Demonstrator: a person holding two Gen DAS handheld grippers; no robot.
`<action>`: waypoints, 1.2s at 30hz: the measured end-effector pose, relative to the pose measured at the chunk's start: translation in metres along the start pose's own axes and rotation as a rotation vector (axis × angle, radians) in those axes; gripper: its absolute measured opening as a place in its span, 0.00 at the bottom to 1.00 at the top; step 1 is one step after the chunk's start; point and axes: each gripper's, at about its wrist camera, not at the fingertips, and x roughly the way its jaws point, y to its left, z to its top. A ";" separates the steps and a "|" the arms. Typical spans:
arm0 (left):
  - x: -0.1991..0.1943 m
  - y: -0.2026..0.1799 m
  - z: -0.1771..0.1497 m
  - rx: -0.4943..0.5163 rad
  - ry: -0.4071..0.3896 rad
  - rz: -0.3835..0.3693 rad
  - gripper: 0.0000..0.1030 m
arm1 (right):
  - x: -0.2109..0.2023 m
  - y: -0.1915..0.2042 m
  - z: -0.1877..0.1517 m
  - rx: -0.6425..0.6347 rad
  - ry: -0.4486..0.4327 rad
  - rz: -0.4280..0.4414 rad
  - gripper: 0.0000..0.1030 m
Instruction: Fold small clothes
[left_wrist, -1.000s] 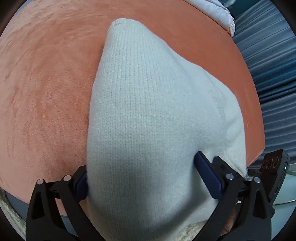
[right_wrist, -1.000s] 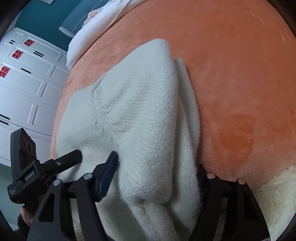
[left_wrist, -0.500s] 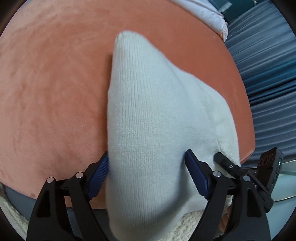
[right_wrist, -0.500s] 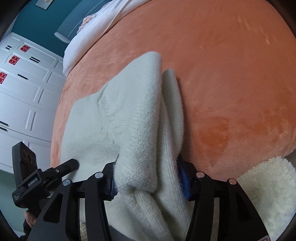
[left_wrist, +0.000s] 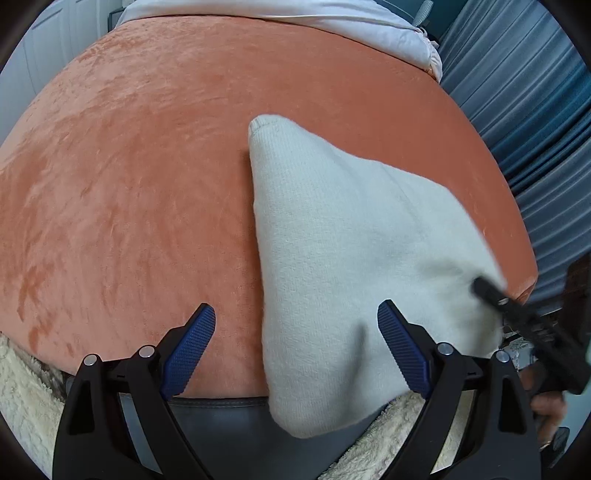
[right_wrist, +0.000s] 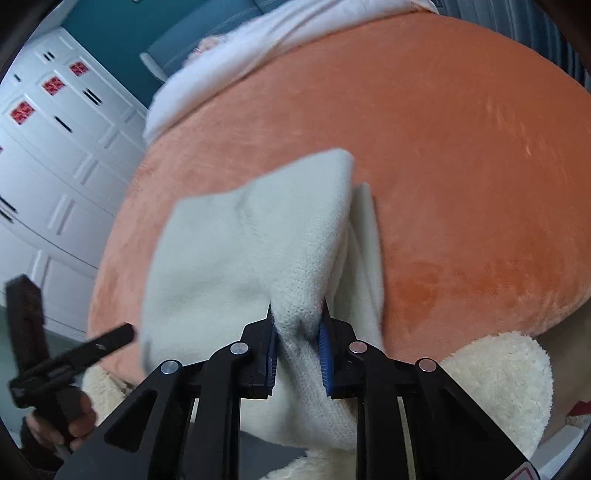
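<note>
A pale cream knit garment (left_wrist: 351, 240) lies on the orange velvet bed cover (left_wrist: 129, 184), with its near end hanging over the bed's front edge. My left gripper (left_wrist: 297, 347) is open and its jaws are opening. The garment's left edge sits between them, clear of the left pad (left_wrist: 192, 350), and the right pad lies against the cloth. My right gripper (right_wrist: 299, 350) is closing, and its blue pads pinch a raised fold of the garment (right_wrist: 240, 251). A second layer of the knit (right_wrist: 365, 236) shows beside that fold.
White bedding (left_wrist: 332, 22) lies at the far end of the bed. Blue curtains (left_wrist: 535, 110) hang to the right and white cabinets (right_wrist: 55, 147) stand to the left. A fluffy cream rug (right_wrist: 498, 387) lies below the grey bed edge (left_wrist: 221, 406). A hand (right_wrist: 74, 417) holds the other gripper.
Both grippers have risen and drawn back from the bed. The right jaws have closed onto a fold of the garment. The left jaws have come off the cloth, which now lies further right.
</note>
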 end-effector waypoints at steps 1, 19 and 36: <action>-0.003 -0.003 -0.001 0.007 -0.008 -0.005 0.85 | -0.016 0.008 0.005 -0.015 -0.042 0.028 0.16; 0.072 0.014 0.020 -0.204 0.131 -0.102 0.94 | 0.052 -0.060 0.015 0.181 0.135 -0.024 0.68; 0.000 -0.029 0.033 -0.059 0.047 -0.328 0.57 | -0.020 0.026 0.021 0.027 -0.059 0.083 0.33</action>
